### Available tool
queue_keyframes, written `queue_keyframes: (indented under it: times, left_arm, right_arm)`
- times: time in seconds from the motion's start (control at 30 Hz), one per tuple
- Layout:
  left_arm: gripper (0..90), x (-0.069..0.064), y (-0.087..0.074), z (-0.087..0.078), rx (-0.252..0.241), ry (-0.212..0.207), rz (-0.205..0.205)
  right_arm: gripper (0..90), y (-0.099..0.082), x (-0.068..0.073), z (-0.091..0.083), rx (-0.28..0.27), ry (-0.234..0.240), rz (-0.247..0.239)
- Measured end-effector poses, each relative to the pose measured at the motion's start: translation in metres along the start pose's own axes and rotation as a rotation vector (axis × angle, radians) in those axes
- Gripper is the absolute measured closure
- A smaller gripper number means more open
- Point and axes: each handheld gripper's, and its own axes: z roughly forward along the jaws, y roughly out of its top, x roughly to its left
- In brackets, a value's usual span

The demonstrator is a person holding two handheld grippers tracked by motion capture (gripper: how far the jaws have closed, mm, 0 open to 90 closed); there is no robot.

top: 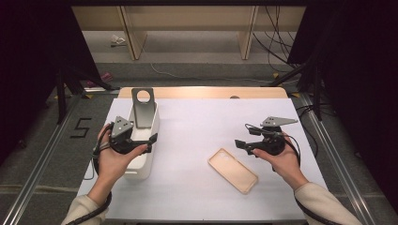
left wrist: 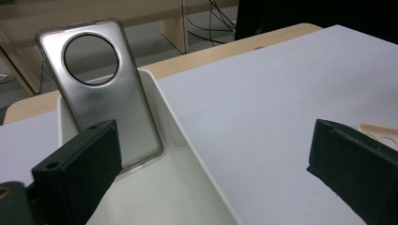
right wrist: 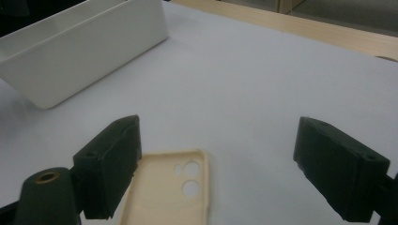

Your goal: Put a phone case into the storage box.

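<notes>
A dim room with dark floor and pale wooden furniture legs behind surrounds a wooden table (top: 263, 92) covered by a smooth white sheet (top: 202, 126).

Near the table's left edge stands a long white bin (top: 149, 157), glossy plastic with straight walls and rounded corners. A grey phone case (left wrist: 105, 89) leans upright against the bin's far end wall. It looks like thin, semi-clear flexible plastic with a large round camera hole near its top, and it rests on its lower edge on the bin floor.

The left gripper (top: 149, 143) hovers over the bin's near half, its blocky matte-black jaws spread wide with nothing between them.

Right of centre, toward the near edge, a beige phone case (top: 233, 170) lies flat, hollow side up. It is a shallow tray shape with rounded corners, a raised rim and three small round holes at one end.

The right gripper (top: 241, 144) hangs just beyond the beige case, toward the right edge, jaws also wide apart and empty.

Likely risks: the leaning grey case could slide or topple flat if the bin or the case is bumped. The beige case is thin and flush with the slick sheet, so the jaws may skid over its rim, push it away, or bend its soft walls rather than catch it.
</notes>
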Motion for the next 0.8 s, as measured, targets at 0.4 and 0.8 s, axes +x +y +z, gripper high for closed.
queue_keyframes:
  times: [0.4, 0.8]
  left_arm:
    - [3.5, -0.032, -0.023, -0.02, -0.003, -0.031, 0.075]
    - [4.2, -0.038, -0.027, -0.021, -0.006, -0.043, 0.103]
  right_arm:
    - [16.6, -0.011, -0.003, -0.008, 0.048, 0.003, -0.001]
    - [17.2, -0.014, -0.002, -0.004, 0.081, 0.004, -0.009]
